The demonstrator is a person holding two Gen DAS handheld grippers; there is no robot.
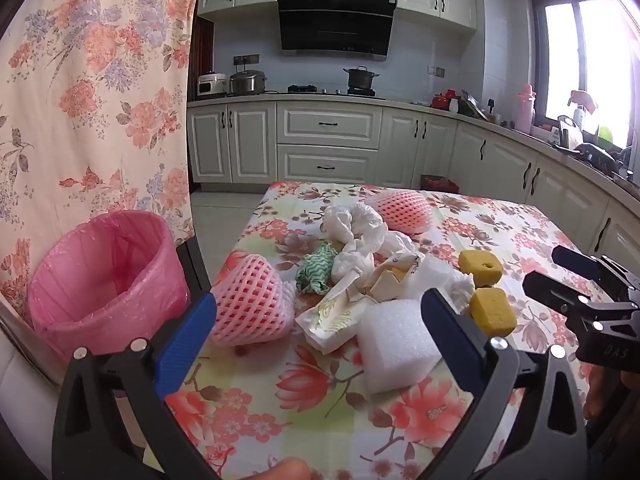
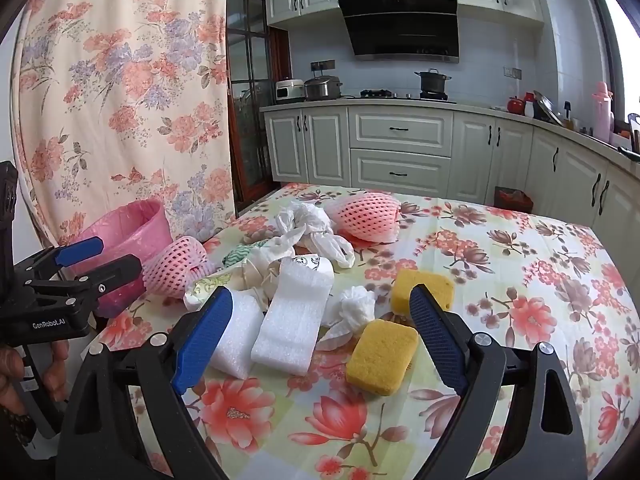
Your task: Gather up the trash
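Observation:
A pile of trash lies on the floral table (image 1: 320, 420): two pink foam fruit nets (image 1: 250, 304) (image 1: 400, 210), white foam blocks (image 1: 398, 346) (image 2: 294, 320), two yellow sponges (image 1: 492, 312) (image 2: 380, 354), crumpled white plastic (image 1: 358, 232), a green rag (image 1: 316, 268) and paper wrappers (image 1: 332, 320). A pink-lined bin (image 1: 104, 276) stands left of the table. My left gripper (image 1: 320, 324) is open and empty above the near pile. My right gripper (image 2: 320, 320) is open and empty over the foam blocks and sponges; it also shows in the left wrist view (image 1: 560, 276).
A floral curtain (image 1: 92, 92) hangs behind the bin. Kitchen cabinets and a counter (image 1: 328, 136) run along the far wall and right side. The left gripper shows at the left edge of the right wrist view (image 2: 100, 260).

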